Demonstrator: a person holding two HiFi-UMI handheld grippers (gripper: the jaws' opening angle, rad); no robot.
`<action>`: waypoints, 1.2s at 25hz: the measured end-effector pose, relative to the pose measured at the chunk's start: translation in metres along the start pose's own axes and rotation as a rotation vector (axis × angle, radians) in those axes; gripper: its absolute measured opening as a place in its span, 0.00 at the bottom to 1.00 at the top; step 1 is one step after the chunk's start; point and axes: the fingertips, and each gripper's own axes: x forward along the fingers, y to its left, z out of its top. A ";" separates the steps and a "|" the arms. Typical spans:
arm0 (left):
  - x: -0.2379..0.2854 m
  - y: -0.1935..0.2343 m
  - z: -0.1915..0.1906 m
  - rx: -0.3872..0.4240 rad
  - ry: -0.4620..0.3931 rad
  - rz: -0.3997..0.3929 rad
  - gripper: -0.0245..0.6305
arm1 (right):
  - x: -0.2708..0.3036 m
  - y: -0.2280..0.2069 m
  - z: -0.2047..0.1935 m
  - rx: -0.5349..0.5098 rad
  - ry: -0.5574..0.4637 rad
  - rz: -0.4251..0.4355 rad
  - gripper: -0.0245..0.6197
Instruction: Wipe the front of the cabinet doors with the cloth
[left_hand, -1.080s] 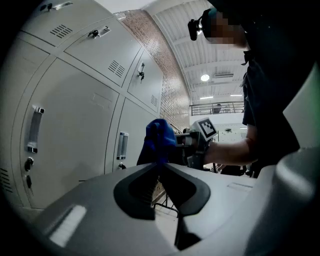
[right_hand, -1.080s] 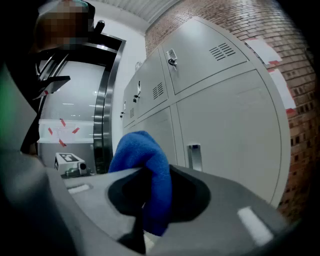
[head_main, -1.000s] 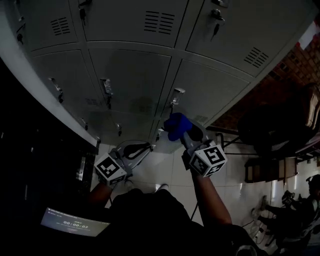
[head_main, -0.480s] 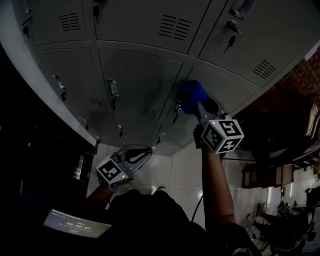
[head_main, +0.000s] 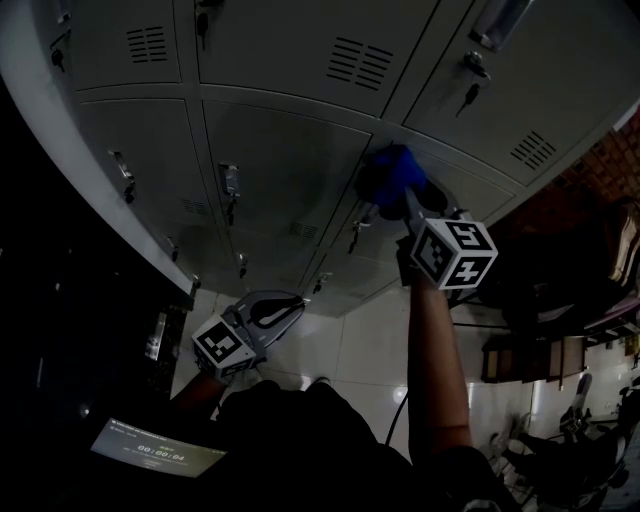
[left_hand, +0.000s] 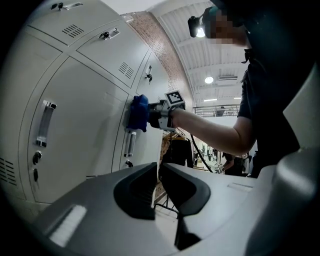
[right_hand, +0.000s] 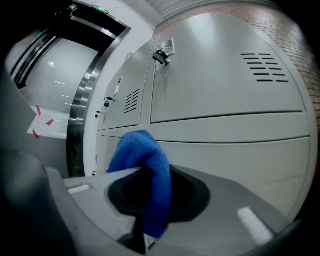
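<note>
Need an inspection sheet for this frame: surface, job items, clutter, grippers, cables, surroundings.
Surface: grey cabinet doors, closed, with vents, handles and keys.
Job's things: blue cloth pressed against a door front, by a handle.
Clutter: nothing seen.
Grippers: right gripper shut on the cloth; left gripper shut, empty, low and away from the doors.
Cables: dark cable hangs under the right forearm.
Surroundings: tiled floor, brick wall, dim furniture at right.

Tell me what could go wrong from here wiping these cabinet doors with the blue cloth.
The blue cloth is pressed on a cabinet door right beside a door handle, so it may snag there. Only a fold sits in the right tongs, so hard rubbing might pull it out.
</note>
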 end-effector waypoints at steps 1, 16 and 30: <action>0.002 0.000 0.000 0.000 -0.001 -0.004 0.07 | 0.000 0.000 0.000 0.002 0.001 0.003 0.15; 0.032 -0.011 0.001 0.018 0.013 -0.052 0.07 | -0.050 -0.075 -0.009 0.033 -0.010 -0.115 0.15; 0.046 -0.028 0.000 0.017 0.028 -0.086 0.07 | -0.117 -0.171 -0.025 0.065 -0.004 -0.323 0.15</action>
